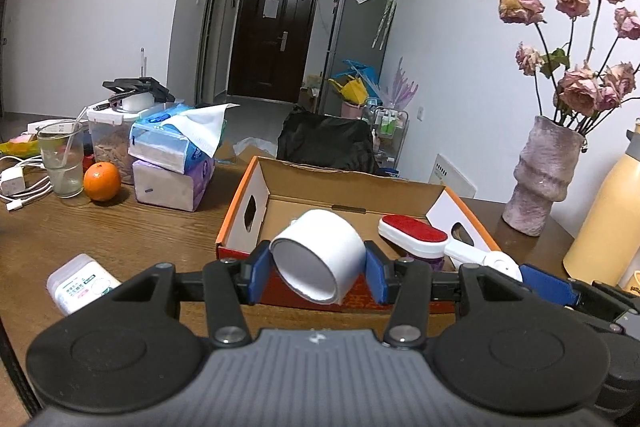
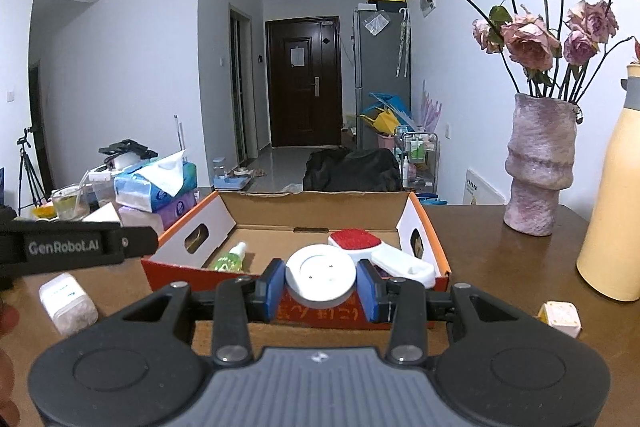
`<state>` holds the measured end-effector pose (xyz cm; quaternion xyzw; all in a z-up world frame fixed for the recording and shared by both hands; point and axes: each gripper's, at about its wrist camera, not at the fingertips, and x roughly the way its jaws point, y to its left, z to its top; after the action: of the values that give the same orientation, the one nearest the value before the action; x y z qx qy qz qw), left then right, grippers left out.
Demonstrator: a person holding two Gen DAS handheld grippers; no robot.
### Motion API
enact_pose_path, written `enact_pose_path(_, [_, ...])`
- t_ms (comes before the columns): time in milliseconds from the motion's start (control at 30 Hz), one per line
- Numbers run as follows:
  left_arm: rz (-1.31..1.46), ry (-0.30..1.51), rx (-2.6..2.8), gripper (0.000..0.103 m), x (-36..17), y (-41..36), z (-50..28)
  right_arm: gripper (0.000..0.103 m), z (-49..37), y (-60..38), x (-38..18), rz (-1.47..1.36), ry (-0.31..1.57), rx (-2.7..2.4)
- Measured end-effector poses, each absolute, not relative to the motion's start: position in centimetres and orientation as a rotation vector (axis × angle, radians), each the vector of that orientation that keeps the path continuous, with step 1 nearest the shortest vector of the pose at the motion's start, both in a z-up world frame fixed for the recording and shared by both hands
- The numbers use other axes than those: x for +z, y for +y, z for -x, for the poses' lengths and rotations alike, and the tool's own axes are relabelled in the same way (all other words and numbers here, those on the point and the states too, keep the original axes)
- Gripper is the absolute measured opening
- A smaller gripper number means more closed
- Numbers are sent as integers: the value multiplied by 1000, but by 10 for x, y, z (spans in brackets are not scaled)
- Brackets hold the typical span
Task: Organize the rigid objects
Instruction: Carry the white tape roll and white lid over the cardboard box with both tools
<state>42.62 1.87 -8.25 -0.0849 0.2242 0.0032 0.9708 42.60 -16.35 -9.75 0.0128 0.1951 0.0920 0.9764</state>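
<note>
While each claw grips a white piece, the wooden table (image 1: pixel 132 227) fronts a dark door (image 1: pixel 272 31); clutter crowds it.

A white tape roll (image 1: pixel 320 255), tilted with its open core facing the lower left, sits at the centre of the left wrist view, clamped at both sides. A white lint brush (image 2: pixel 362 253) with a red pad lies at centre of the right wrist view, its round handle end gripped, its head inside the orange cardboard box (image 2: pixel 434 239). A green spray bottle (image 2: pixel 230 259) lies in the box, lower left.
</note>
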Motion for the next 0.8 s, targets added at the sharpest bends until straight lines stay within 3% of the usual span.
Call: enact_pose_path(800, [168, 462, 21, 50, -90, 16, -486, 38, -483, -160, -105, -16, 414, 203])
